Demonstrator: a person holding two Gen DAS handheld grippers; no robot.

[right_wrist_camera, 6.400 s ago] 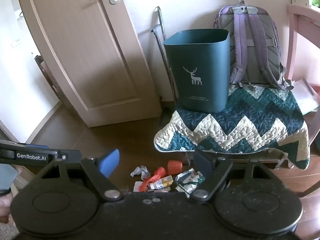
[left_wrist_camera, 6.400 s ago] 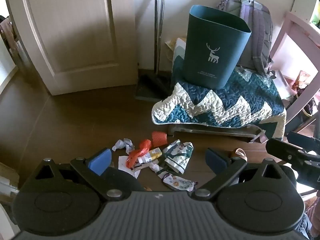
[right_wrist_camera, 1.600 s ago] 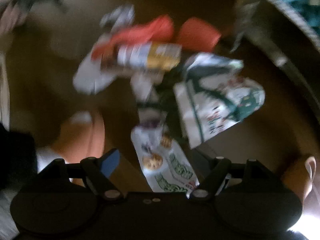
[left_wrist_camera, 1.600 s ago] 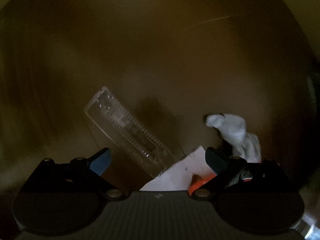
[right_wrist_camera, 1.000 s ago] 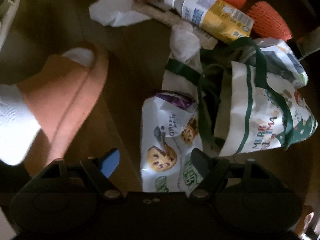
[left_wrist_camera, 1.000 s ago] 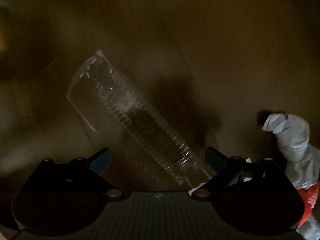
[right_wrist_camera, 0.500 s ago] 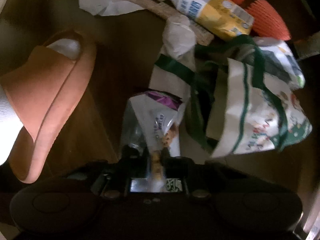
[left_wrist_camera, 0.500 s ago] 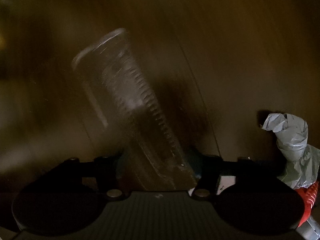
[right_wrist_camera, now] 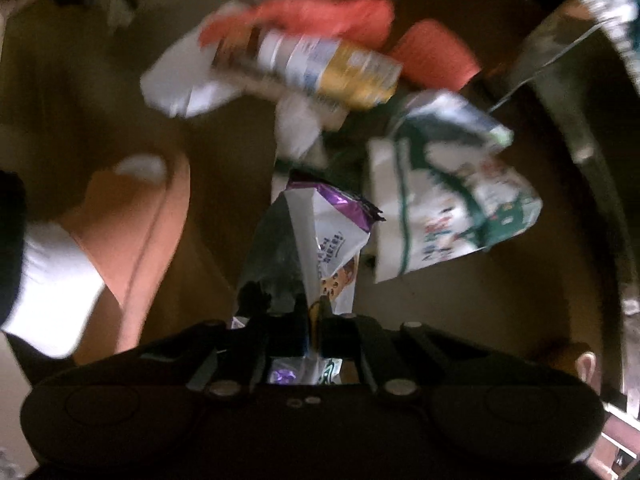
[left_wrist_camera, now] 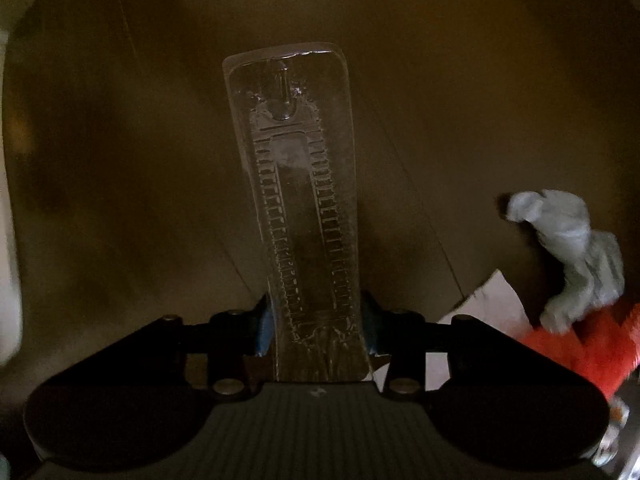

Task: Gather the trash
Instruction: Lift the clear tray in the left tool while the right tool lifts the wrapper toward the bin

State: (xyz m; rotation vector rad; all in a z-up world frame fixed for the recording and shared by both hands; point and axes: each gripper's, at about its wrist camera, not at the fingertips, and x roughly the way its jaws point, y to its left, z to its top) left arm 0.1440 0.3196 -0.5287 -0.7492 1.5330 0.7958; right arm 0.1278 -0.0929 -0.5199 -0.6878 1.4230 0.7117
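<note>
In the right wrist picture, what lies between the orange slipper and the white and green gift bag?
In the right wrist view, the cookie wrapper hangs between the orange slipper and the gift bag, pinched in the right gripper jaws.

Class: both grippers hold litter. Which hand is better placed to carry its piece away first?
Right, probably: the right gripper is pinched shut on the cookie wrapper; the left gripper is closing on the clear plastic tray.
</note>
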